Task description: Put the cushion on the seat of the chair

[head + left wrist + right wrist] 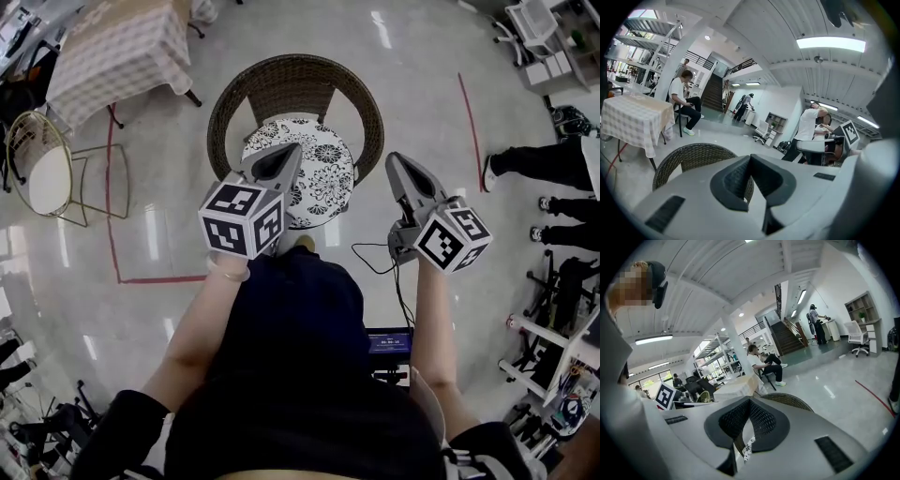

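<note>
A round cushion (323,159) with a black-and-white flower print lies on the seat of the dark wicker chair (281,70), in front of me in the head view. My left gripper (291,155) hangs above the cushion's left part, jaws together and empty. Beside the seat's right edge my right gripper (397,164) is held up, its jaws also meeting at a point with nothing in them. The left gripper view has the closed left gripper (750,159) over the chair back (689,157). In the right gripper view a sliver of cushion (749,446) shows below the right gripper (750,404).
A table with a checked cloth (117,52) stands at the far left, with a gold-framed chair (42,169) nearer. Red tape (112,225) marks the glossy floor. A person's legs (544,164) are at the right edge, and a cable (375,258) hangs by my right arm.
</note>
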The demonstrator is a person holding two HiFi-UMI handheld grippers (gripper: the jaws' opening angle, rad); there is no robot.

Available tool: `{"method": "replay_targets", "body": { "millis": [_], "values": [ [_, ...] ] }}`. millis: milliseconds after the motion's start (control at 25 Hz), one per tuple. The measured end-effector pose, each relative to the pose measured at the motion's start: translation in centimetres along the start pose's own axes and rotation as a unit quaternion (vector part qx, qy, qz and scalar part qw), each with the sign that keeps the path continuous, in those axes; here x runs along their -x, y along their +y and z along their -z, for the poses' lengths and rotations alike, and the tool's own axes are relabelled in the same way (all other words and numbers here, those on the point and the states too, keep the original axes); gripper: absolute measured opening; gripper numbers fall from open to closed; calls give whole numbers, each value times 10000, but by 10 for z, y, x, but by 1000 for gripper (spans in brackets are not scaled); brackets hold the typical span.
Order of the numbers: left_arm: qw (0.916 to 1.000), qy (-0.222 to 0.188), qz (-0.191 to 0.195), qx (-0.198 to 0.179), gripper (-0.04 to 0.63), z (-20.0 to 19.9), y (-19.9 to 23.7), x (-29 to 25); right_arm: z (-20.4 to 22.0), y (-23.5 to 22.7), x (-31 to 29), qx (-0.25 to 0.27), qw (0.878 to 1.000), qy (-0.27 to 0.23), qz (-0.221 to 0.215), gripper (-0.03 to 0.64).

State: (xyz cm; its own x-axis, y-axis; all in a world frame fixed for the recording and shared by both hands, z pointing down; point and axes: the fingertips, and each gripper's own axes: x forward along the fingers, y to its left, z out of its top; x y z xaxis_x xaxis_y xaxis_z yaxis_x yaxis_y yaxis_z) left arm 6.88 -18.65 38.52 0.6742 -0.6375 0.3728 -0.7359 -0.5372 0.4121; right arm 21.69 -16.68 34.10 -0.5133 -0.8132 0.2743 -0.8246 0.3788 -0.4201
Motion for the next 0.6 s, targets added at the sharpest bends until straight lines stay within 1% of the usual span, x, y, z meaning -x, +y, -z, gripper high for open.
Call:
{"method": "replay_targets", "body": {
  "millis": [400, 600],
  "values": [
    [9998, 62, 179, 27, 26, -2, -5, -9, -3, 11, -7, 163, 9995, 152, -230, 21],
    [9998, 59, 189, -37, 26, -5, -4, -10, -7, 12, -2, 70, 9990, 171, -404, 21]
  ]
}}
